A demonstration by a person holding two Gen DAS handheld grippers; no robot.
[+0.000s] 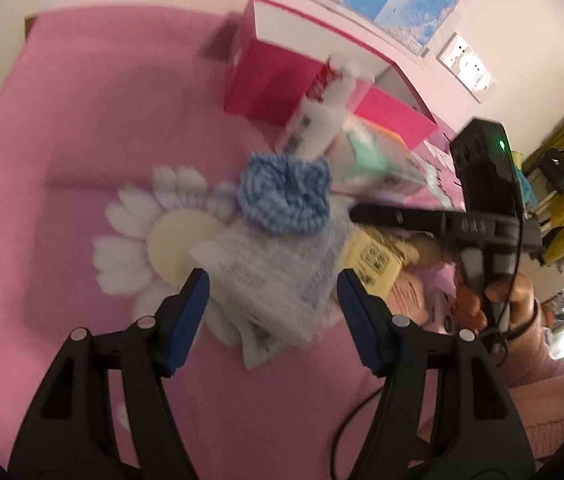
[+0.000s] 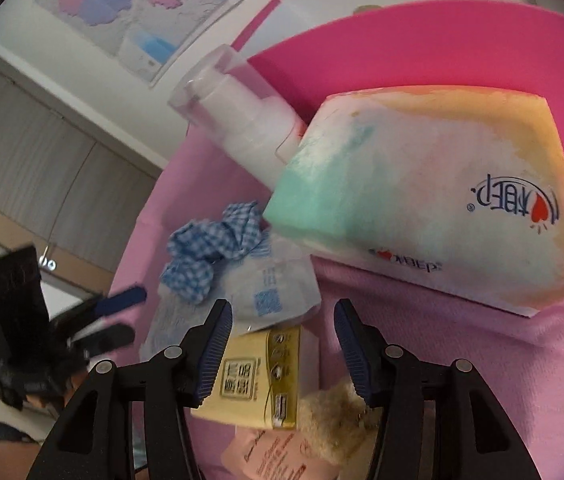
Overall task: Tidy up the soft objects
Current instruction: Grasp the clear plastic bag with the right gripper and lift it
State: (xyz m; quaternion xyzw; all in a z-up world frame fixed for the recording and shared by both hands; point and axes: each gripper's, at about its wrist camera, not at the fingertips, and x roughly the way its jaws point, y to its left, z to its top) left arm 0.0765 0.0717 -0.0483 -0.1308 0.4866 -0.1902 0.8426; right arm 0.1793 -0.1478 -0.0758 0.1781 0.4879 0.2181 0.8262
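- Lying in a heap on the pink cloth, the soft things cluster just in front of a bright pink box.
- A blue checked scrunchie sits on a clear plastic packet; the packet overlaps a white daisy-shaped pad.
- Beside them lie a pastel tissue pack, a white bottle, a yellow packet and a beige fluffy toy.
- The left gripper is spread, hovering over the clear packet, holding nothing.
- The right gripper is spread above the yellow packet; its pads grip nothing.
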